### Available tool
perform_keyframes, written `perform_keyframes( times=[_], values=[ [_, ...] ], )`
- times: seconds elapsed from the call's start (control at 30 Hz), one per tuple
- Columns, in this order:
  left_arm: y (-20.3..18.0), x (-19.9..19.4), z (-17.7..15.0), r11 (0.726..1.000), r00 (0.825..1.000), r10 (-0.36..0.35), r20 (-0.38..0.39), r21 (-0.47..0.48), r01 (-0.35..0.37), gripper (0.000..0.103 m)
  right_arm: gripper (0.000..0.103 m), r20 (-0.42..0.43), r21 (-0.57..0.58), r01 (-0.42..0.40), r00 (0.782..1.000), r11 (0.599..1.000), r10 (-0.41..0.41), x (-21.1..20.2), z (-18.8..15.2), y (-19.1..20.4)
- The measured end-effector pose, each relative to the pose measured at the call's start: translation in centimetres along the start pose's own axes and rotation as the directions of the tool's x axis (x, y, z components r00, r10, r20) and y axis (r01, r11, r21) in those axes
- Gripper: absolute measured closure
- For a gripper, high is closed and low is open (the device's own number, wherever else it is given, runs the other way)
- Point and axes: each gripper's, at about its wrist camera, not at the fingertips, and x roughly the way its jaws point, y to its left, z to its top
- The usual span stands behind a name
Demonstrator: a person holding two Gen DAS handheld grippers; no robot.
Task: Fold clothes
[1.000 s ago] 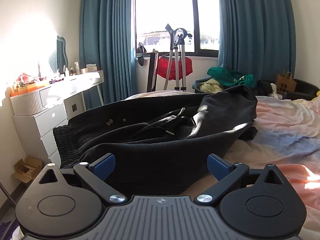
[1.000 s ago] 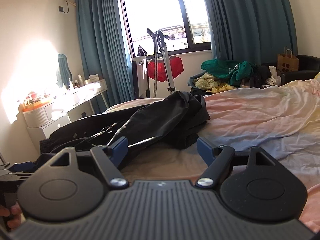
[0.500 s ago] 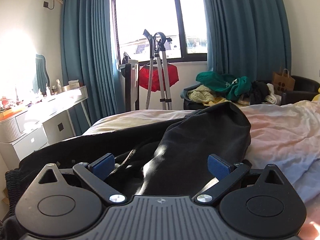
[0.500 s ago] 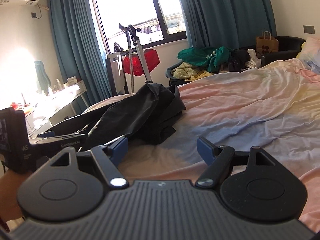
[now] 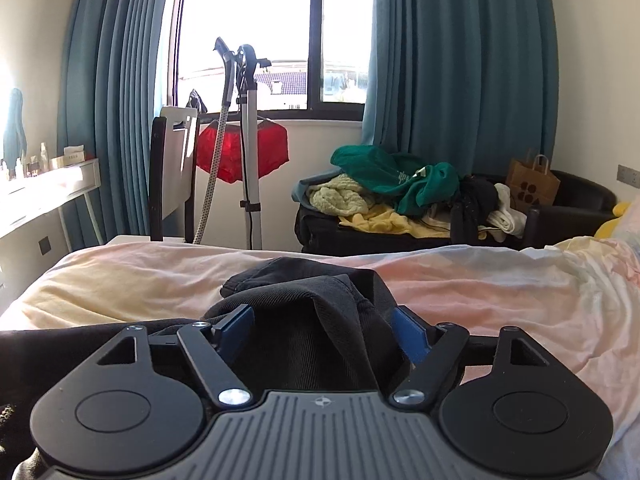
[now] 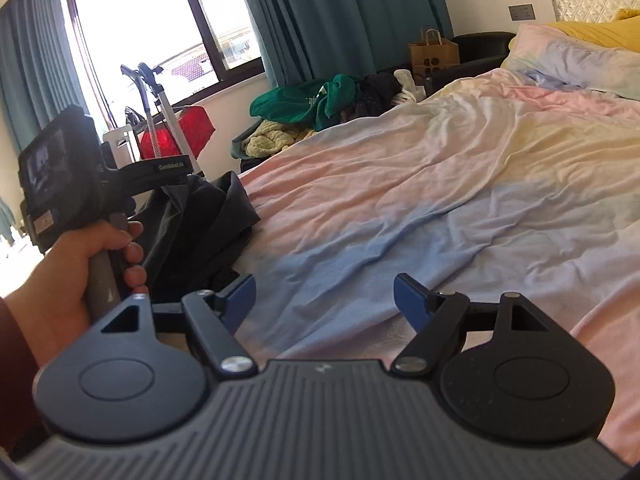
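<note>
A black garment (image 5: 304,312) lies bunched on the pastel bedsheet (image 5: 500,292) at the bed's left side. My left gripper (image 5: 326,326) is open, its blue pads on either side of a raised fold of the garment. In the right wrist view the garment (image 6: 200,220) lies at the left, beside the hand holding the left gripper's body (image 6: 72,176). My right gripper (image 6: 324,298) is open and empty, low over the bare sheet (image 6: 400,216) to the right of the garment.
A pile of clothes (image 5: 400,196) sits on a dark seat by the window, next to a paper bag (image 5: 532,184). A garment steamer stand (image 5: 248,140) and chair (image 5: 172,168) stand beyond the bed's foot. A white dresser (image 5: 36,200) is at left. Pillows (image 6: 572,56) lie at right.
My left gripper has moved forward into the garment, so a fold now sits between its pads. My right gripper has swung right, away from the garment, over bare sheet.
</note>
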Motion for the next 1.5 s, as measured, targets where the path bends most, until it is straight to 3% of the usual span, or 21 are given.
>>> perform_keyframes(
  times=[0.07, 0.1, 0.13, 0.23, 0.37, 0.53, 0.63, 0.77, 0.9, 1.07, 1.1, 1.2, 1.33, 1.5],
  values=[
    [-0.3, 2.3, 0.6, 1.0, 0.999, 0.02, -0.041, -0.008, -0.02, 0.058, 0.025, -0.004, 0.008, 0.013, 1.0, 1.0, -0.013, 0.8, -0.1, -0.5],
    [-0.1, 2.9, 0.9, 1.0, 0.998, 0.014, -0.063, -0.014, -0.015, 0.085, 0.026, -0.005, 0.009, 0.019, 1.0, 1.0, -0.019, 1.1, -0.1, -0.7],
    [0.2, 2.5, 1.3, 1.0, 0.998, -0.001, -0.069, -0.025, -0.001, 0.098, 0.025, -0.006, 0.008, 0.028, 1.0, 1.0, -0.028, 1.4, -0.2, -0.8],
    [1.0, 0.6, 2.4, 0.998, 0.997, -0.045, -0.066, -0.046, 0.042, 0.099, 0.025, -0.008, 0.016, 0.042, 0.999, 0.999, -0.042, 1.9, -0.2, -1.1],
    [3.1, -7.8, 2.2, 0.987, 0.987, -0.158, -0.026, -0.043, 0.157, 0.1, 0.025, 0.024, 0.009, 0.035, 0.999, 0.999, -0.035, 1.3, -0.1, -0.9],
    [5.7, -19.4, 0.1, 0.959, 0.959, -0.283, 0.006, 0.009, 0.283, 0.1, 0.026, 0.086, -0.004, -0.008, 0.996, 1.0, 0.009, -0.9, 0.5, -0.7],
    [7.5, -25.9, -3.9, 0.949, 0.95, -0.314, 0.011, 0.043, 0.313, 0.1, 0.026, 0.145, -0.015, -0.035, 0.989, 0.999, 0.037, -2.8, 0.9, -0.6],
    [9.6, -30.3, -10.5, 0.947, 0.945, -0.32, -0.071, -0.046, 0.317, 0.099, 0.026, 0.18, -0.032, -0.094, 0.979, 0.995, 0.098, -4.8, 1.1, -0.2],
    [11.6, -31.6, -16.7, 0.963, 0.956, -0.263, -0.13, -0.087, 0.253, 0.099, 0.025, 0.107, -0.097, -0.182, 0.975, 0.979, 0.192, -5.6, 0.9, 1.4],
    [13.5, -31.7, -16.6, 0.958, 0.959, -0.26, -0.114, -0.152, 0.241, 0.097, 0.025, -0.071, -0.153, -0.34, 0.94, 0.928, 0.333, -5.3, -0.4, 4.2],
    [13.7, -31.7, -16.3, 0.955, 0.959, -0.264, -0.101, -0.164, 0.246, 0.096, 0.031, -0.102, -0.172, -0.361, 0.932, 0.917, 0.348, -5.0, -0.4, 5.3],
    [14.0, -31.5, -16.1, 0.952, 0.96, -0.271, -0.075, -0.167, 0.256, 0.096, 0.032, -0.169, -0.206, -0.409, 0.91, 0.889, 0.38, -3.5, 0.3, 8.9],
    [13.7, -30.7, -16.1, 0.959, 0.959, -0.275, -0.063, -0.089, 0.269, 0.096, 0.032, -0.208, -0.268, -0.414, 0.906, 0.87, 0.368, 0.4, 2.1, 14.9],
    [15.1, -29.6, -16.4, 0.934, 0.943, -0.326, -0.069, -0.179, 0.31, 0.096, 0.032, -0.297, -0.29, -0.378, 0.909, 0.879, 0.293, 8.4, 3.2, 22.8]
  ],
)
